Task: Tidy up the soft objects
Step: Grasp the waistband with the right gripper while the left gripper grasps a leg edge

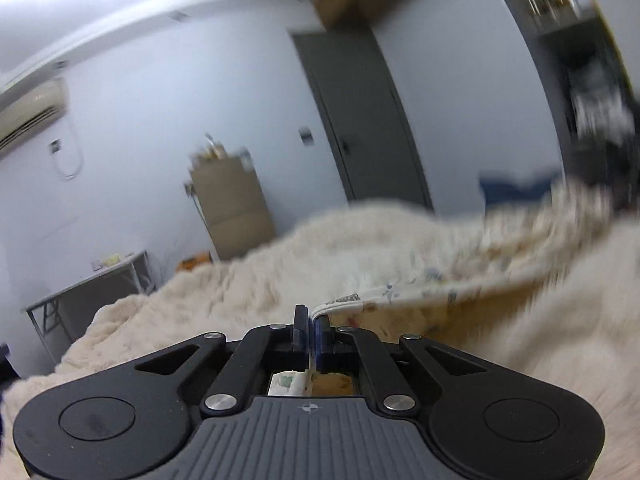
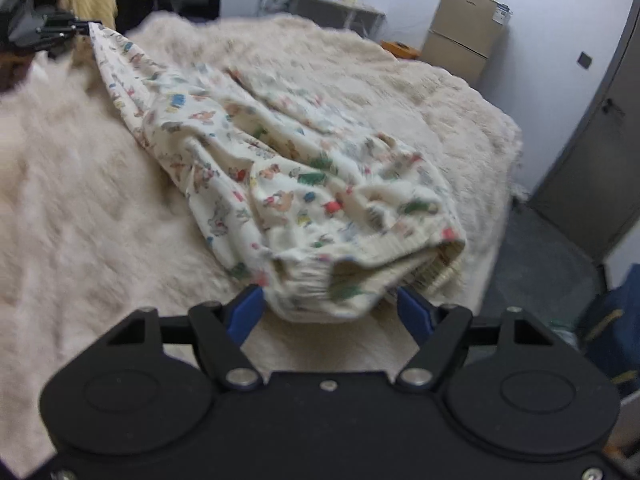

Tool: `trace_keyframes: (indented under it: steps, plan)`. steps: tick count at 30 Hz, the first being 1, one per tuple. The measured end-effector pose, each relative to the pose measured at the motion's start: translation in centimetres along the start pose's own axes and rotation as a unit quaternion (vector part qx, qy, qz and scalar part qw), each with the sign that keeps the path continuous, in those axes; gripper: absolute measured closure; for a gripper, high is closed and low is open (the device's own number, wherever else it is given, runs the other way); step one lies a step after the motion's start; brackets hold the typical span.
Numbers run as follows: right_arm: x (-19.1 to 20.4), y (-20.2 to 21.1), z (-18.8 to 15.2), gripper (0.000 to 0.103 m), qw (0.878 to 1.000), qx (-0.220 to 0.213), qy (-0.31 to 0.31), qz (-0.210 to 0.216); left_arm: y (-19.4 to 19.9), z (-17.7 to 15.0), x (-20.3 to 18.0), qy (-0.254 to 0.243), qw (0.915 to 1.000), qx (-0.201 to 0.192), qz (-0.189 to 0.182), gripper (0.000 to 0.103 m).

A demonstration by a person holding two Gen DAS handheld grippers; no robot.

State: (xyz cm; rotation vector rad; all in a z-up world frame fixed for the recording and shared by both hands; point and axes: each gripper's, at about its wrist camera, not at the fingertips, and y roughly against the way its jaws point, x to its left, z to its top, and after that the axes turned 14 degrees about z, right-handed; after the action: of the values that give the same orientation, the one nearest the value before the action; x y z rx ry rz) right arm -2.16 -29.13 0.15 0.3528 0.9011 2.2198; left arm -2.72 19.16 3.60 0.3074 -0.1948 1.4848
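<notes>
At the far left of the right wrist view, the left gripper (image 2: pixel 86 28) pinches one end of the printed garment (image 2: pixel 280 168), its jaws clenched on a thin hem. The left wrist view shows the same grip up close: the left gripper (image 1: pixel 311 328) holds a folded edge of cloth between its pads, and the garment (image 1: pixel 460 276) runs away from it to the right, lifted off the bedding and blurred.

From that pinched end the garment slopes down across the fluffy cream blanket (image 2: pixel 80 208) and bunches into folds in the middle of the bed, ending in a gathered elastic band just in front of the right gripper (image 2: pixel 332 308). That gripper's jaws stand wide apart, one blue pad on each side of the band, gripping nothing.

The garment looks light, thin and limp; it sags wherever it is not held and will not keep a shape by itself. The elastic band is the thickest, least slippery part, so it seems the soundest place for a second hold. A pinch on a single loose layer could slip or drag only part of the cloth along. The long pile of the blanket may cling to it.
</notes>
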Motion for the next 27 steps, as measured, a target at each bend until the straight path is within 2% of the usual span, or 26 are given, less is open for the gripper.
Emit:
trace_keyframes:
  steps: [2,7,9,11,12,16,18,20,23,27]
  plan:
    - [-0.2,0.6,0.0,0.044,1.0,-0.012,-0.007,0.014,0.1,0.0,0.3,-0.01,0.9999,0.002,0.01,0.101]
    - [-0.3,1.3,0.4,0.057,0.998,-0.032,-0.019,0.057,-1.0,-0.3,0.3,-0.015,0.9997,0.016,0.006,0.101]
    - [-0.2,0.5,0.5,0.06,0.997,-0.021,-0.023,0.068,-1.3,-0.2,0.3,-0.016,0.9997,0.018,0.005,0.101]
    - [0.0,-0.6,0.5,0.072,0.997,-0.003,-0.03,0.073,-1.7,0.0,0.2,-0.016,0.9997,0.017,0.003,0.101]
    - [0.1,-0.9,0.5,0.082,0.997,0.001,-0.035,0.073,-1.9,0.1,0.3,-0.015,0.9997,0.017,0.001,0.101]
    - [0.1,-1.2,0.5,0.097,0.994,0.0,-0.064,0.085,-1.6,-0.8,0.6,-0.01,0.9997,0.019,-0.005,0.101]
    - [0.0,0.1,0.5,0.098,0.993,-0.022,-0.072,0.091,-1.3,-1.0,0.5,-0.012,0.9997,0.022,-0.005,0.101]
    - [-0.8,3.2,0.4,0.098,0.989,-0.074,-0.094,0.091,-1.1,-0.8,0.6,-0.006,0.9996,0.024,-0.012,0.101]
    - [-2.1,8.3,0.0,0.099,0.975,-0.154,-0.132,0.091,-0.9,-0.3,1.2,0.013,0.9995,0.019,-0.02,0.101]
    - [-2.5,12.2,-1.4,0.099,0.963,-0.195,-0.155,0.106,-0.3,0.4,2.1,0.036,0.9985,0.012,-0.04,0.101]
